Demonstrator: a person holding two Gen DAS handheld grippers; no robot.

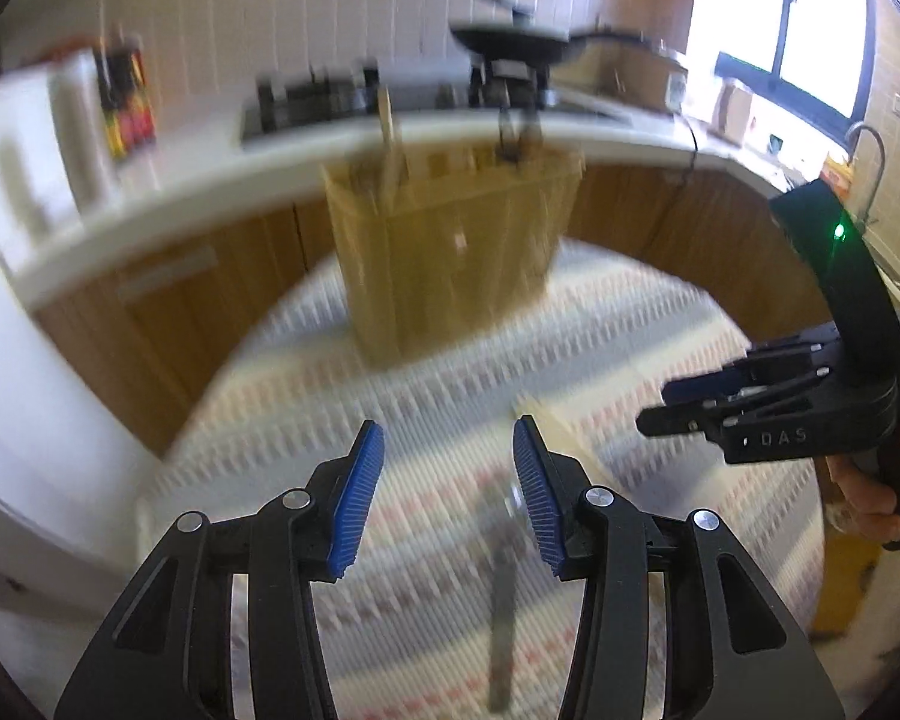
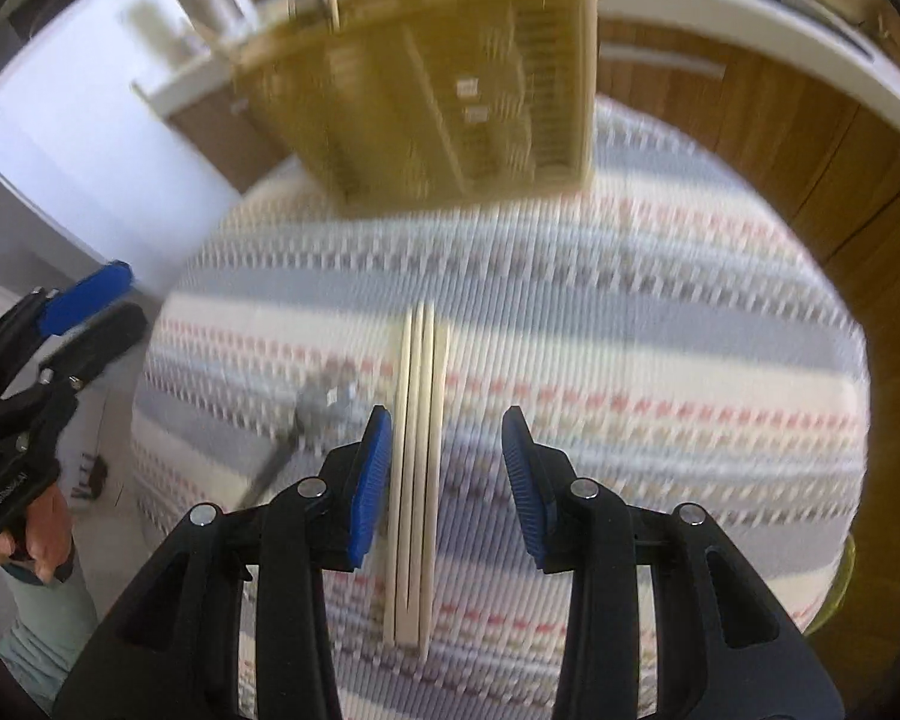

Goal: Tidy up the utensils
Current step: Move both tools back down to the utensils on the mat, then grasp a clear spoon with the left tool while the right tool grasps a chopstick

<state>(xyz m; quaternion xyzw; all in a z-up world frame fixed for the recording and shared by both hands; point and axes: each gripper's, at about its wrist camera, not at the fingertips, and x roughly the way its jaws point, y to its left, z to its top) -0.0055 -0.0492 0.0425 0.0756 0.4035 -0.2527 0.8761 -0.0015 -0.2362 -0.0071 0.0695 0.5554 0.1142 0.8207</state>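
Hovering left gripper (image 1: 447,498): jaws apart, empty, above blurred dark-handled metal spoon (image 1: 501,588).
Right gripper (image 2: 447,486): jaws apart, pale wooden chopsticks (image 2: 414,468) between, untouched.
Holder: slatted wooden utensil box (image 2: 438,90) on striped tablecloth (image 2: 660,312).

The left gripper (image 1: 448,456) hangs over a striped cloth (image 1: 342,420), its blue pads (image 1: 360,498) apart with nothing between them. A blurred dark utensil (image 1: 501,588) lies on the cloth below. Beyond stands a wooden holder (image 1: 450,258) with sticks (image 1: 390,144) in it. The right gripper (image 1: 660,414) shows at the right, held by a hand (image 1: 870,498).
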